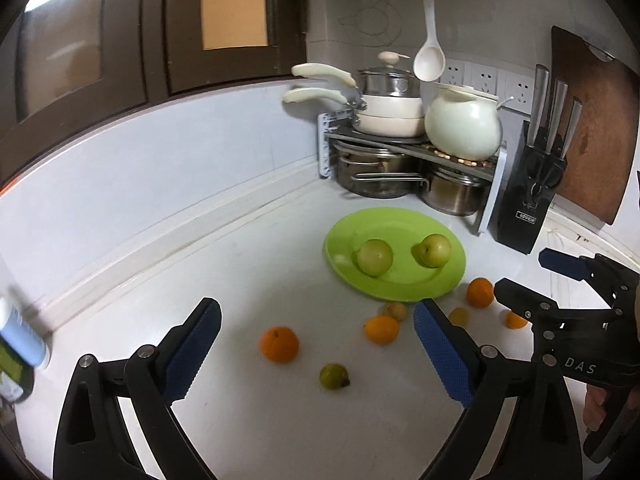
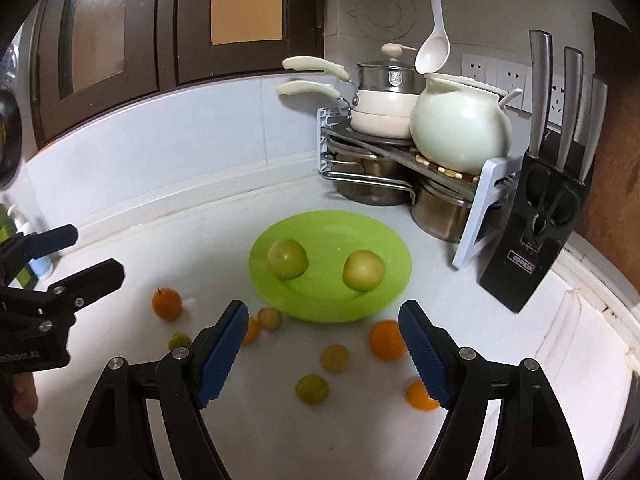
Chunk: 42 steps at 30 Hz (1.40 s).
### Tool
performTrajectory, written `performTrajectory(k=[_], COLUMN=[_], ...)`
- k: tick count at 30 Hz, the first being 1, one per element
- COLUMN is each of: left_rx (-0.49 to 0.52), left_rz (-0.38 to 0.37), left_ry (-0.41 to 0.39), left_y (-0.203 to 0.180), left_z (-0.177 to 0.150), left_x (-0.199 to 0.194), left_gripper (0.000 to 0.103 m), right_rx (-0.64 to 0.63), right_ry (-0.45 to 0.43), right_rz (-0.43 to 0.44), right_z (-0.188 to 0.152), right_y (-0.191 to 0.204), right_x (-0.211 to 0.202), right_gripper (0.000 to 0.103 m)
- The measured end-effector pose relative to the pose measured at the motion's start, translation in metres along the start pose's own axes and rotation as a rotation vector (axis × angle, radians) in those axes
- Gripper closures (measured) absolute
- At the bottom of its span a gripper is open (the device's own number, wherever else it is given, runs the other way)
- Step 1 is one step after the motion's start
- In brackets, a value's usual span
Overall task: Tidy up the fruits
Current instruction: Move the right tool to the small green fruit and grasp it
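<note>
A lime-green plate (image 1: 400,288) (image 2: 384,236) lies on the white counter and holds two green apples (image 1: 375,257) (image 1: 435,250) (image 2: 287,258) (image 2: 363,270). Several small oranges (image 1: 279,343) (image 1: 479,292) (image 2: 386,340) (image 2: 167,303) and small yellow-green fruits (image 1: 334,376) (image 2: 312,389) (image 2: 335,358) lie loose on the counter in front of the plate. My left gripper (image 1: 318,330) is open and empty above the loose fruit. My right gripper (image 2: 322,332) is open and empty over the fruit near the plate's front edge; it also shows at the right of the left wrist view (image 1: 520,276).
A rack with pots and a white ceramic pot (image 1: 462,126) (image 2: 460,130) stands in the back corner. A black knife block (image 1: 528,200) (image 2: 532,236) and a wooden cutting board (image 1: 592,128) stand at the right. Bottles (image 1: 20,336) stand at the left by the wall.
</note>
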<state>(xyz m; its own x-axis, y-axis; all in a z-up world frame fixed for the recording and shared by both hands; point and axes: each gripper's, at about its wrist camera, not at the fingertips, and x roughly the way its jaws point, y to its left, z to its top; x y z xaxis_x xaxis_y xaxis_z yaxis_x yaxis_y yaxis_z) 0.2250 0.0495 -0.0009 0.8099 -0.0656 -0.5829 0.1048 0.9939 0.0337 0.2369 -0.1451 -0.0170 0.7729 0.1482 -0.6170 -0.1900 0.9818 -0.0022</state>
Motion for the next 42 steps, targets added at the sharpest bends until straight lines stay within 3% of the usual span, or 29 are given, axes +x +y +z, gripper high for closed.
performTrajectory(k=[8,16,24,32,42], left_rx=[-0.019,0.064,0.089,0.074,0.037], left_rz=[0.029,0.058,0.045,-0.015,-0.036], left_ry=[0.033,0.049,0.109,0.184,0.218], left_y=[0.005,-0.004,-0.01,-0.014,-0.013], left_z=[-0.033,-0.055,-0.068,-0.072,-0.068], left_x=[0.001,0.016,0.046,0.075,0.093], left_gripper=[0.005,0.006,0.017,0.034,0.049], right_rx=[-0.025,-0.05,-0.034,-0.007,0.006], right_ry=[0.054,0.128,0.196,0.265,0.29], right_rz=[0.017,0.016,0.033,0.061,0.081], right_z=[-0.025,-0.047,-0.059,-0.064,-0.064], right_y=[0.009,0.011,0.005,-0.002,-0.005], right_x=[0.005,0.022,0.044,0.068,0.083], right_gripper=[0.025,0.025,0.025,0.039,0.054])
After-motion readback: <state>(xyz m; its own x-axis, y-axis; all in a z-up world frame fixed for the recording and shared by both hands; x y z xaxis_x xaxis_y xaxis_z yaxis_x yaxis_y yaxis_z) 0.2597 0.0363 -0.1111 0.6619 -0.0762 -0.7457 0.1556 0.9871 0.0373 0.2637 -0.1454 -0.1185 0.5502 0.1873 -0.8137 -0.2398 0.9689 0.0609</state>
